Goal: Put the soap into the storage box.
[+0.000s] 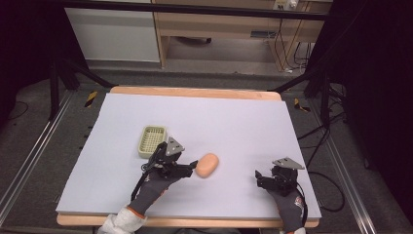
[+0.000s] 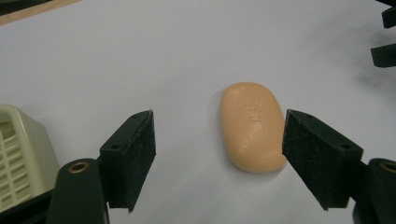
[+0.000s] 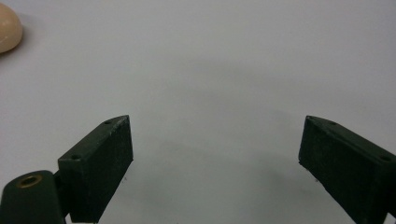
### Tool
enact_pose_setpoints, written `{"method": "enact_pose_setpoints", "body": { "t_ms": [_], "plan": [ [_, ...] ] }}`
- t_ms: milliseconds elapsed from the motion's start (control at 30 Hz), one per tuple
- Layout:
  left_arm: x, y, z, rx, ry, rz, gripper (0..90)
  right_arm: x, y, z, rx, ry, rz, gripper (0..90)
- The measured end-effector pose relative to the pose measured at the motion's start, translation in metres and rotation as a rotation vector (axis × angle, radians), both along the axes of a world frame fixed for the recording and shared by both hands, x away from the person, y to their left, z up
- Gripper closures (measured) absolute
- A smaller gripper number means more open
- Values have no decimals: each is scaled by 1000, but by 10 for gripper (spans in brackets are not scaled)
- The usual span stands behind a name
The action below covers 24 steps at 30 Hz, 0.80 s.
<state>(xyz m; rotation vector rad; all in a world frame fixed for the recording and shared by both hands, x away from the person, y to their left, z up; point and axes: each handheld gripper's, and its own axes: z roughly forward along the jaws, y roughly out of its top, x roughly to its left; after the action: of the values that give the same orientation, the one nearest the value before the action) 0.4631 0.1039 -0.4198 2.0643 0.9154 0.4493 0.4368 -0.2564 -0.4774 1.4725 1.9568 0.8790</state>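
- The soap bar [image 1: 207,165] is seen lying flat on the white-covered bench [image 1: 243,126], near its middle.
- The left gripper [image 2: 217,144] is held with jaws apart around the soap; one jaw is just beside it.
- The right gripper [image 3: 215,154] is spread apart over bare bench, well to the right.
- A cream basket [image 1: 151,141] is set far-left of the soap.

Left gripper [image 2: 217,156] spread wide around a bar of soap [image 2: 252,126]

The peach-coloured soap lies flat on the pale table [image 2: 140,56], lengthwise between the two black jaws. It sits much nearer the jaw at the right of the view, just beside or touching that pad, and well apart from the other jaw. A cream slotted soap dish [image 2: 18,154] stands at the lower left edge. Black parts of the other gripper [image 2: 385,42] show at the top right corner.
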Motion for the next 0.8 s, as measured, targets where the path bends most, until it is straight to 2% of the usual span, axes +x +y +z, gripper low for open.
{"method": "enact_pose_setpoints", "body": {
  "t_ms": [800],
  "plan": [
    [16, -33, -13, 39, 30, -34, 245, 0, 0, 0, 1, 1, 4, 101]
  ]
}}
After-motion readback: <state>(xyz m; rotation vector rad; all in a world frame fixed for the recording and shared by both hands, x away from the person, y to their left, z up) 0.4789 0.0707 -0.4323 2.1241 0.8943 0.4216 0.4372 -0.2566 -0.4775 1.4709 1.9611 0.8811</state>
